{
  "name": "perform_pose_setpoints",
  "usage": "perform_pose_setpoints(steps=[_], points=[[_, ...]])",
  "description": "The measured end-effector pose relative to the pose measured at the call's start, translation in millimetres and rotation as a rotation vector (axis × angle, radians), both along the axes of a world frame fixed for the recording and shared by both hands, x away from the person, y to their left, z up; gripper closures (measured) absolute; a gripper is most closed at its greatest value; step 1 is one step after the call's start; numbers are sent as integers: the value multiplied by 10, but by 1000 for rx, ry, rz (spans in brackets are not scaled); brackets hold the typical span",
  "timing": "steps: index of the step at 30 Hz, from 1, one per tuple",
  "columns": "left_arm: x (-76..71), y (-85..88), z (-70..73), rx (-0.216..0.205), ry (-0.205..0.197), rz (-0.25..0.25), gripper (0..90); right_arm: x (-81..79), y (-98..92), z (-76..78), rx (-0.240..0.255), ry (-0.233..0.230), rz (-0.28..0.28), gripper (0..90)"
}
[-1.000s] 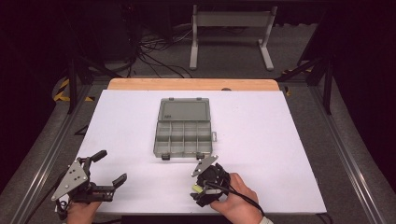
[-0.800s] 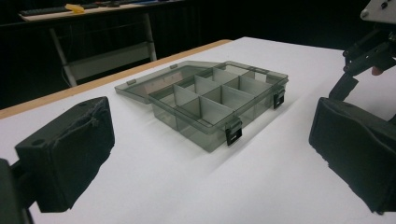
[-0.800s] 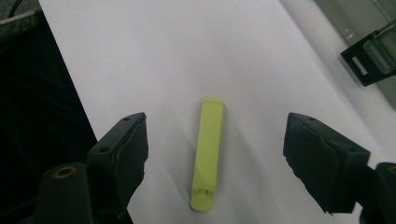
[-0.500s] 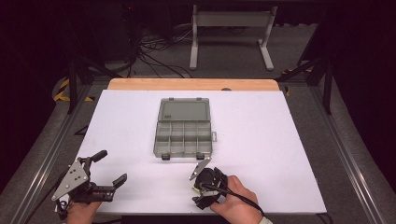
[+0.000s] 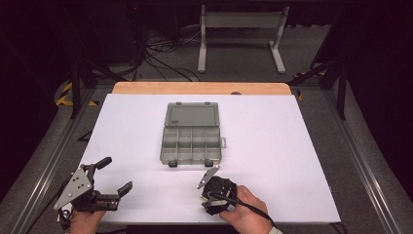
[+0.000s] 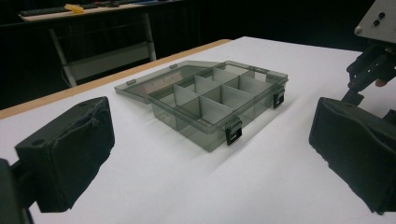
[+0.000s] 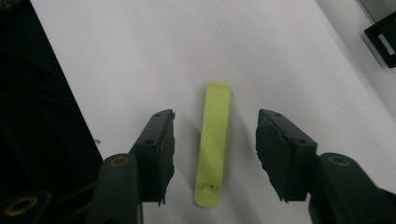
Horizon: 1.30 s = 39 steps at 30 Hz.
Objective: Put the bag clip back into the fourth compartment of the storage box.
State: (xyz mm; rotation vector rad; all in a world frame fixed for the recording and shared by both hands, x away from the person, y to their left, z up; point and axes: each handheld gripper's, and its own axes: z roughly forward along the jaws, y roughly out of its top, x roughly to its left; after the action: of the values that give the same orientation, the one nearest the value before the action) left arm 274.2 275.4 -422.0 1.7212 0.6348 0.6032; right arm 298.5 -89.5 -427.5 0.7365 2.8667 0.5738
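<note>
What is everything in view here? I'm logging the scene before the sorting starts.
Box: one, smoky grey, lid open, table centre.
Strip: one, lime green, flat on the table between the right gripper's jaws, untouched.
Table: one, white top, wooden far edge.
Stand: one, grey, on the floor beyond the table.
Left gripper: one, black, open, near left corner.
Right gripper: one, black, jaws just closing, not yet on the strip.

A darkened lab or recording studio: a white surface [image 5: 272, 146] on a wooden-edged bench stands under fixed lighting. Cables [image 5: 156, 53] tangle across the grey floor beside a metal-framed stand [image 5: 241, 29] and black rig struts [image 5: 341, 78].
</note>
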Motion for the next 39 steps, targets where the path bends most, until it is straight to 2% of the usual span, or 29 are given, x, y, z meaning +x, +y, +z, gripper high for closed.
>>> perform_pose_setpoints(steps=[6, 9, 12, 21, 29, 39], points=[[0, -2, -1, -1, -1, 2, 9, 5, 5, -31, -18, 15, -12, 661], [4, -3, -3, -2, -5, 0, 8, 3, 4, -23, -22, 14, -13, 777], [1, -1, 0, 1, 0, -1, 9, 9, -7, -19, -19, 21, -17, 780], [5, -6, -8, -10, -2, 3, 8, 14, -44, 89, 25, -4, -15, 780], [8, 1, -9, -9, -2, 7, 8, 113, -137, 278, 84, -44, -26, 781], [3, 8, -2, -5, 0, 6, 9, 240, -199, 430, 124, -74, -37, 782]])
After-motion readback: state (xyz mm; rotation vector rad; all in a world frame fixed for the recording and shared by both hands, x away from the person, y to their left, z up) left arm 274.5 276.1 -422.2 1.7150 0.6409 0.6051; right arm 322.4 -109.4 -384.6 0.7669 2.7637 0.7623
